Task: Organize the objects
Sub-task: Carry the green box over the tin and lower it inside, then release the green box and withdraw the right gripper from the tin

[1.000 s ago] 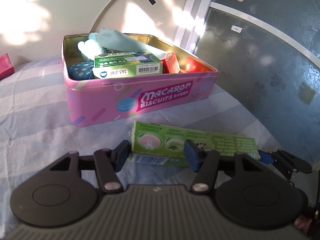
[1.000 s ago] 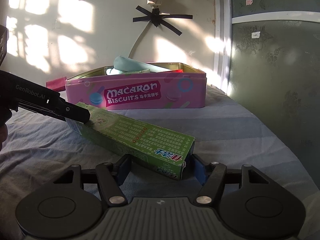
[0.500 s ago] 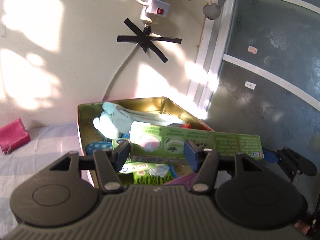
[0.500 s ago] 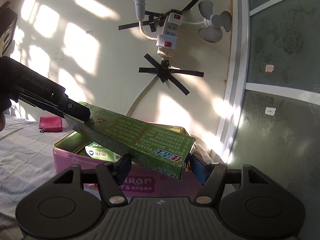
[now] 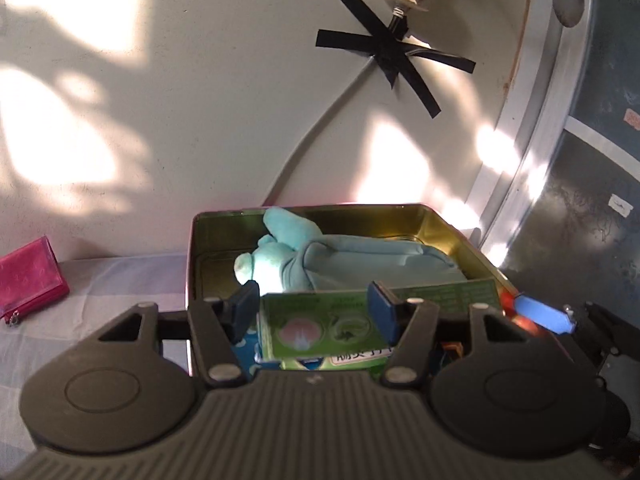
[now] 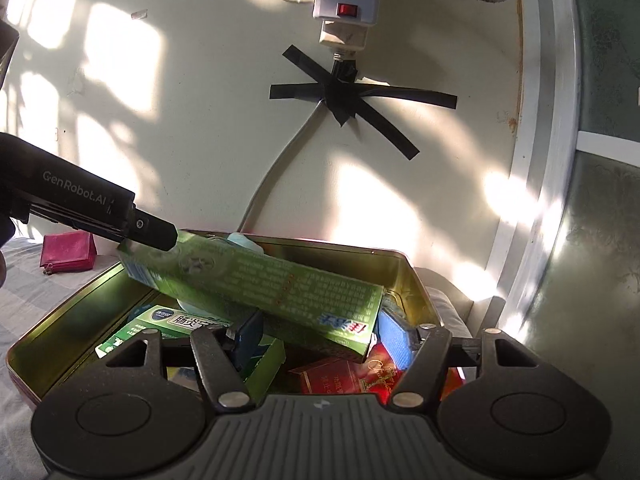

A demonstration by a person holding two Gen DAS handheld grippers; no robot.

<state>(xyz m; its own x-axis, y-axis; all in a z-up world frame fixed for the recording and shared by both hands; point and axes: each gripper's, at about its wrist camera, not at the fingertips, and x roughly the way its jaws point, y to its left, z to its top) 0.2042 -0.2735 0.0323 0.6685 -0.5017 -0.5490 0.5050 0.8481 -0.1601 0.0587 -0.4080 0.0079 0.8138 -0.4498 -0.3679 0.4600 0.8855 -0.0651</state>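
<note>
A long green box [image 6: 260, 284] hangs over the open pink tin [image 6: 76, 304], held at both ends. My left gripper [image 5: 314, 312] is shut on its left end [image 5: 316, 326]; that gripper's finger shows in the right wrist view [image 6: 152, 232]. My right gripper [image 6: 320, 338] is shut on the box's right end; its blue pad shows in the left wrist view [image 5: 540, 314]. The tin [image 5: 452, 228] holds a light blue plush toy [image 5: 320, 258], a smaller green box [image 6: 176, 328] and a red packet [image 6: 340, 376].
A pink purse [image 5: 28, 276] lies on the striped cloth [image 5: 120, 276] left of the tin; it also shows in the right wrist view [image 6: 68, 250]. A wall with a taped cable and power strip [image 6: 344, 4] stands behind. A glass door [image 5: 592, 200] is at the right.
Both grippers have lifted the long green box from the cloth in front of the tin and carried it forward over the open tin, and are now lowering it toward the contents.
</note>
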